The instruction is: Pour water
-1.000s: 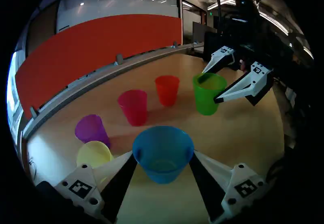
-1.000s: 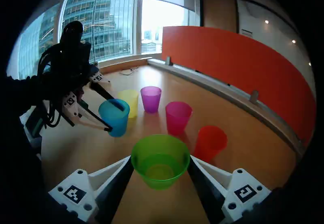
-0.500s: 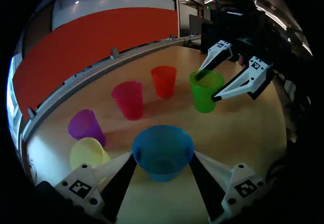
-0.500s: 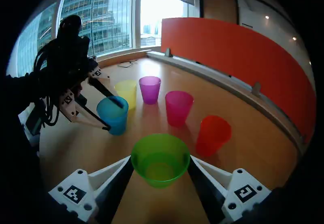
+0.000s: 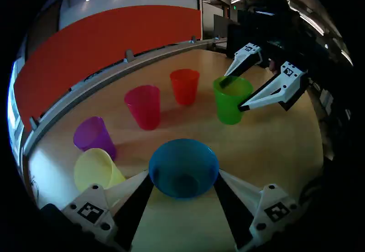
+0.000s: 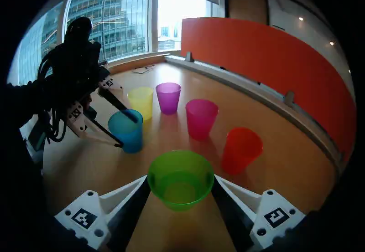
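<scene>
My left gripper is shut on a blue cup, held just above the wooden table. In the right gripper view the same blue cup sits at the left between the left gripper's fingers. My right gripper is shut on a green cup with a little water in its bottom. In the left gripper view that green cup is at the upper right, clamped by the right gripper. Both cups are upright.
Other cups stand on the table: yellow, purple, pink and red-orange. An orange partition runs along the table's far edge. Windows lie behind the person's dark sleeve.
Both views have shifted slightly; the left gripper with the blue cup has risen a little, so the yellow and purple cups sit lower left. Both grips are unchanged.
</scene>
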A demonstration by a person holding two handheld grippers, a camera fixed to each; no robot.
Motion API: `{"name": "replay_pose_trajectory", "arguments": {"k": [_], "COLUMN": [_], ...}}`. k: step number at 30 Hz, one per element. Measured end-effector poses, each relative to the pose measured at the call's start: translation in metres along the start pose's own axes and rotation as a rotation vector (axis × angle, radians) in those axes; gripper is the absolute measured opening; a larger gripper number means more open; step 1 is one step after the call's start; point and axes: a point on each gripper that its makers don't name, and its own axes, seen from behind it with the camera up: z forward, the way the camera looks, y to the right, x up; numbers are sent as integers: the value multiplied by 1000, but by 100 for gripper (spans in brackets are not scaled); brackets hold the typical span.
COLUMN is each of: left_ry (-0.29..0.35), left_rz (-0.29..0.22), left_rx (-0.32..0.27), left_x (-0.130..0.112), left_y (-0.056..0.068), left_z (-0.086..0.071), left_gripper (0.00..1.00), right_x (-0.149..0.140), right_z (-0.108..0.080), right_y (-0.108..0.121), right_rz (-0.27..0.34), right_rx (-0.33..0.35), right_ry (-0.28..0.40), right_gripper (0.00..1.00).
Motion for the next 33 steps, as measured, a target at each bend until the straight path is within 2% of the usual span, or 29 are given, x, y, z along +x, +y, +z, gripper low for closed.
{"name": "replay_pose_trajectory", "arguments": {"k": [7, 11, 20, 33], "left_ry": [-17, -32, -52, -69], "left_rz": [-1, -4, -30, -34], "left_rx": [1, -3, -6, 2], "left_x": [-6, -11, -20, -29], "left_y": [-1, 0, 0, 1], "left_z": [-2, -2, -6, -15], "left_gripper": [87, 97, 97, 97], "right_x": [-3, -7, -15, -23], "right_z": [5, 8, 14, 14], "right_y": [0, 0, -3, -3], "right_rz": [5, 9, 12, 14], "right_rx": [-2, -3, -2, -8], "right_ry": [-6, -12, -26, -31], "right_gripper": [91, 91, 91, 92]}}
